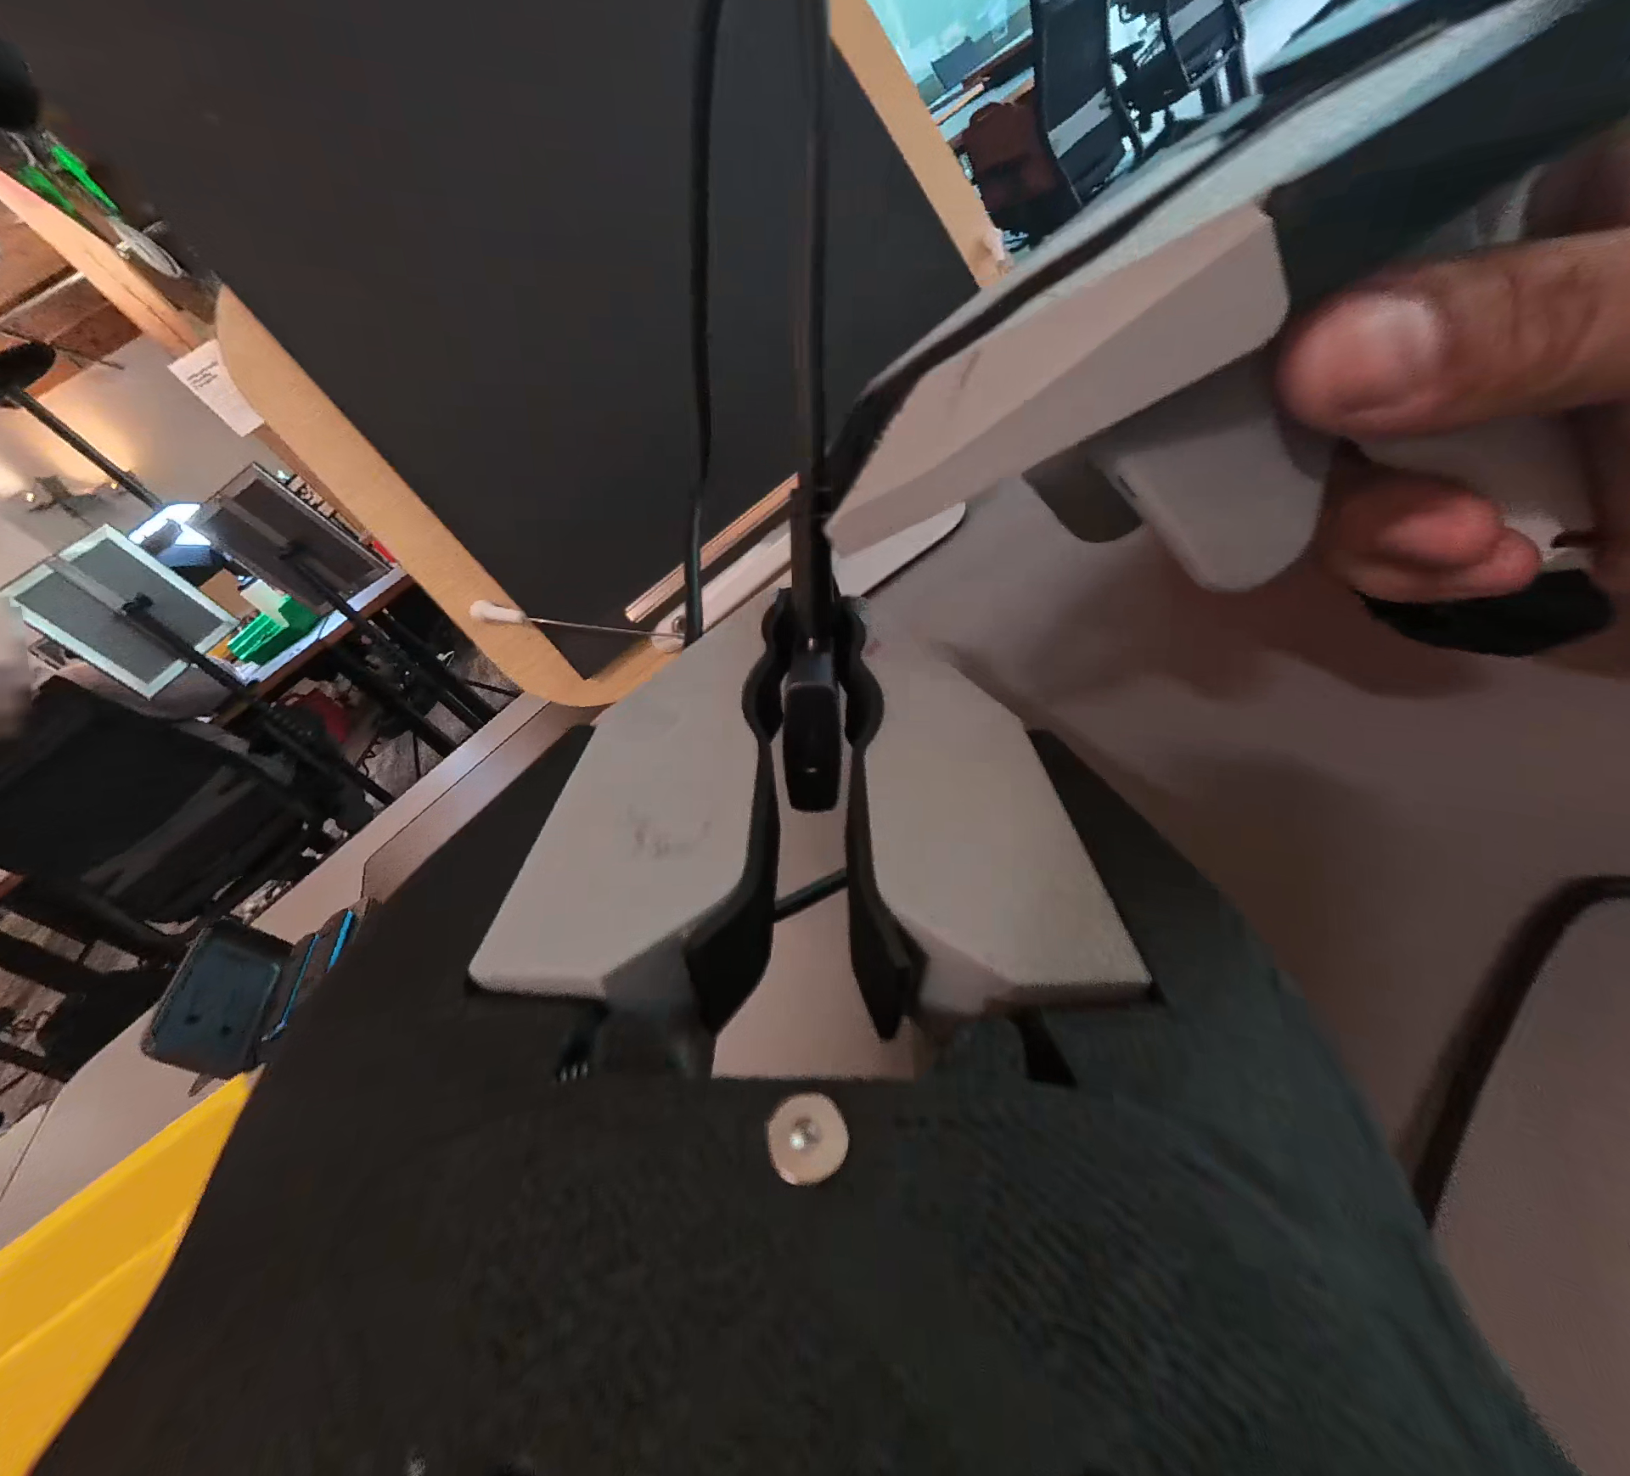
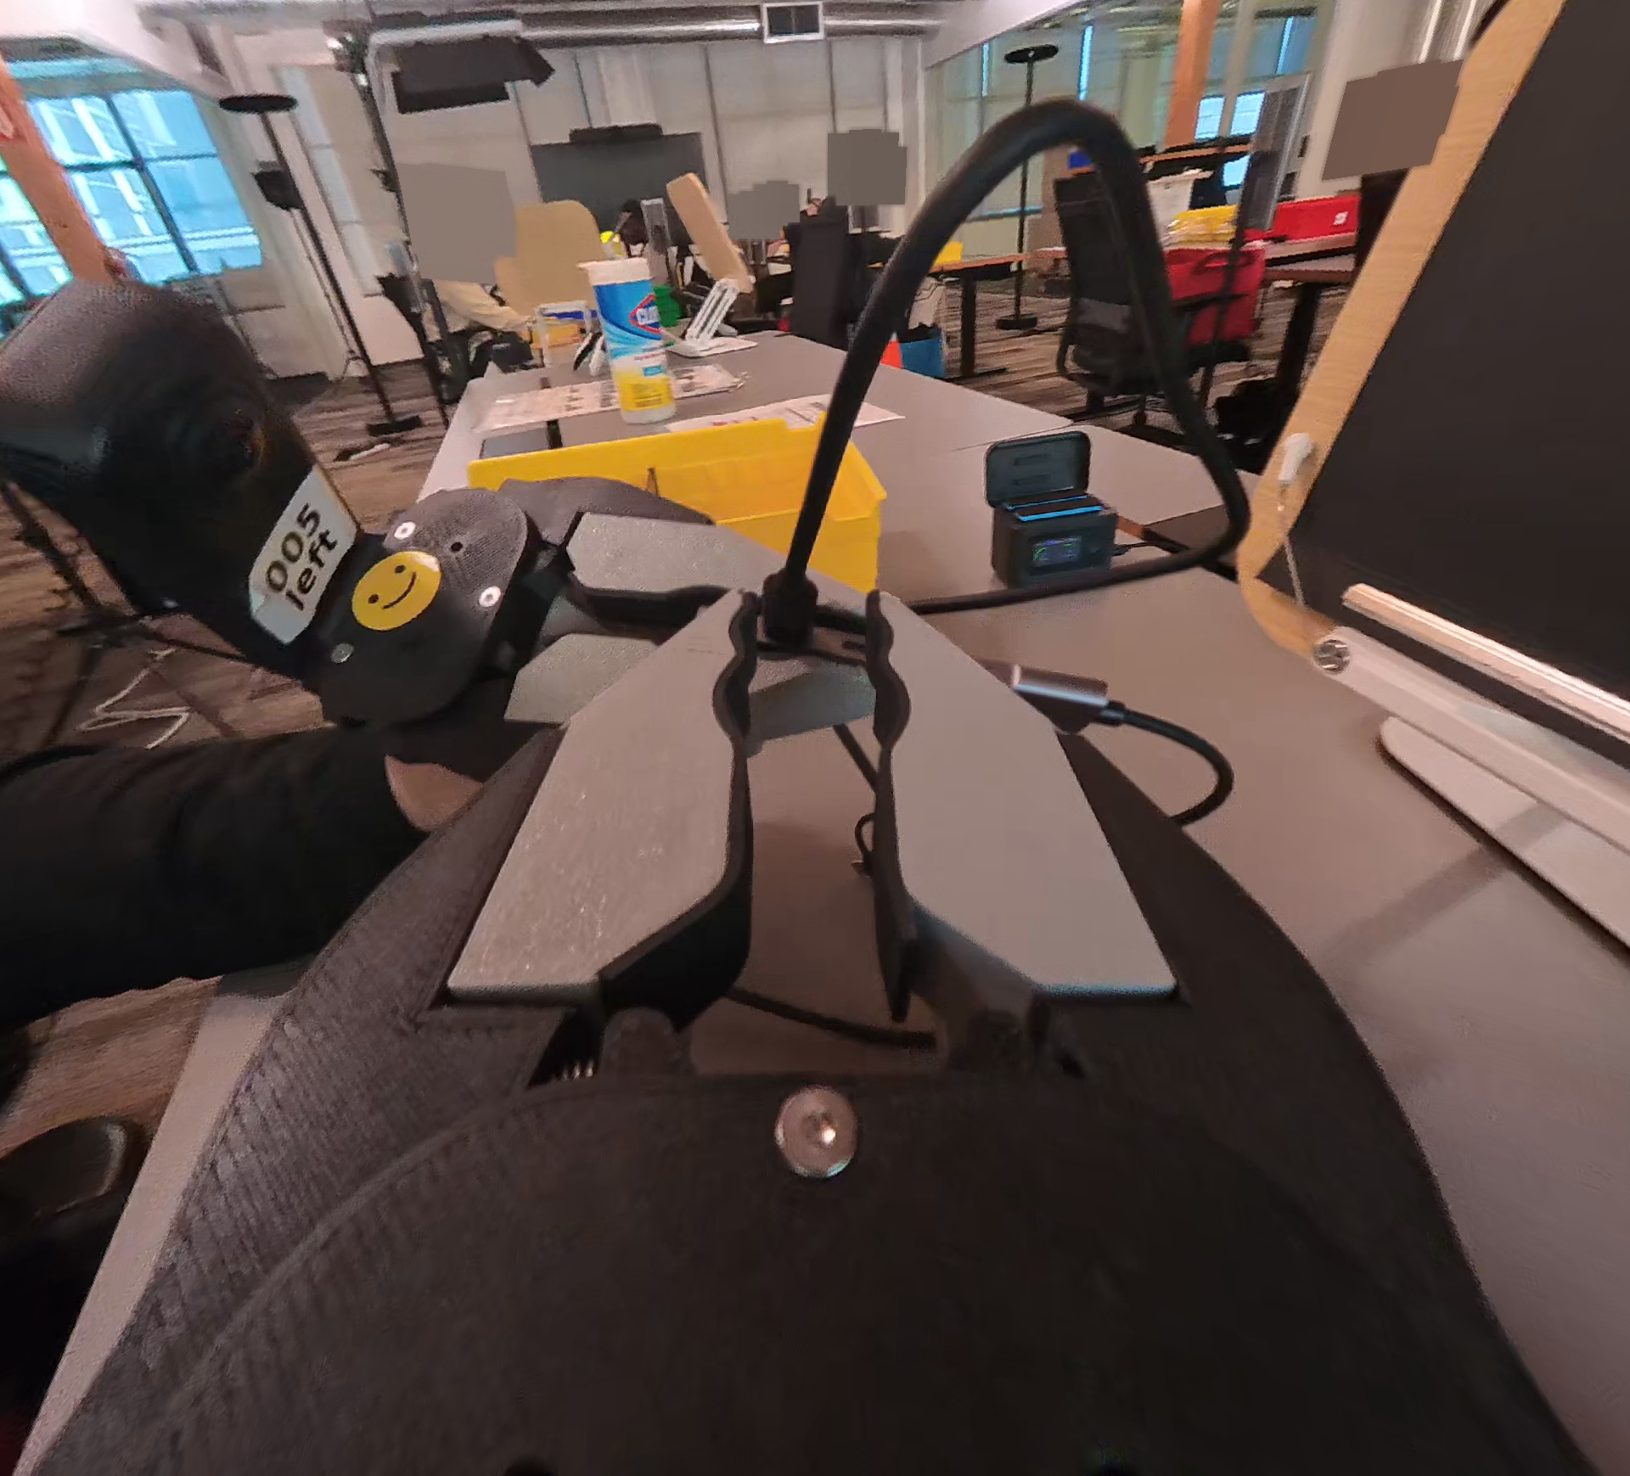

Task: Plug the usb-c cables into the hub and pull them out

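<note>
My left gripper (image 1: 811,622) is shut on the black plug (image 1: 811,728) of a black usb-c cable (image 1: 807,199) that arches up and away. In the right wrist view the left gripper (image 2: 697,609) comes in from the left and holds that plug (image 2: 783,605) upright just beyond a small grey hub (image 2: 811,684). My right gripper (image 2: 807,605) has the hub between its pads. I cannot tell if the plug sits in the hub. One of the right gripper's fingers (image 1: 1058,375) shows at upper right. A second cable with a silver plug (image 2: 1058,693) lies loose on the table.
A black monitor (image 2: 1499,375) on a pale stand base (image 2: 1499,799) stands close on the right of the grey table (image 2: 1323,949). A yellow bin (image 2: 767,481), a small black charger case (image 2: 1050,525) and a wipes canister (image 2: 635,349) stand farther back.
</note>
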Demonstrator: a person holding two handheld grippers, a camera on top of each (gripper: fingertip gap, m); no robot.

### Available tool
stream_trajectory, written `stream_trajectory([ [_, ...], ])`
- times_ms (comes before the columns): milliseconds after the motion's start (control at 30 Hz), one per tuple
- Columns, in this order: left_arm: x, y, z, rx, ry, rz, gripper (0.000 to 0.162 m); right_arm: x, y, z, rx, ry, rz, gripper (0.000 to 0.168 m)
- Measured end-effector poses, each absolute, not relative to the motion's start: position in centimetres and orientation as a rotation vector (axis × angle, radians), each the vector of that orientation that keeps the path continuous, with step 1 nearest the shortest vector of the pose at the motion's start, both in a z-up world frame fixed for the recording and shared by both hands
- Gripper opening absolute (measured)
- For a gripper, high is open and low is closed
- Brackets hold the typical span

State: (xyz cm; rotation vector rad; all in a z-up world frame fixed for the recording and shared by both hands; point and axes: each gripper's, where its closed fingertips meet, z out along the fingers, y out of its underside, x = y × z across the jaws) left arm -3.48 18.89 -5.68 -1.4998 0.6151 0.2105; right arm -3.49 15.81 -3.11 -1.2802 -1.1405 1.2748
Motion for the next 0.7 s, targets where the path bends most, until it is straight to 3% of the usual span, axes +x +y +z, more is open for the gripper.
stream_trajectory([
  [267, -3.7, 19.3, -6.7, -1.53, 0.627, 0.187, 0.008, -5.0, 15.6, -4.7, -1.37, -1.128, 1.358, 0.01],
  [700, -4.3, 19.7, -8.6, -1.642, 0.699, 0.273, 0.007, -5.4, 16.1, -6.6, -1.438, -1.225, 1.094, 0.01],
])
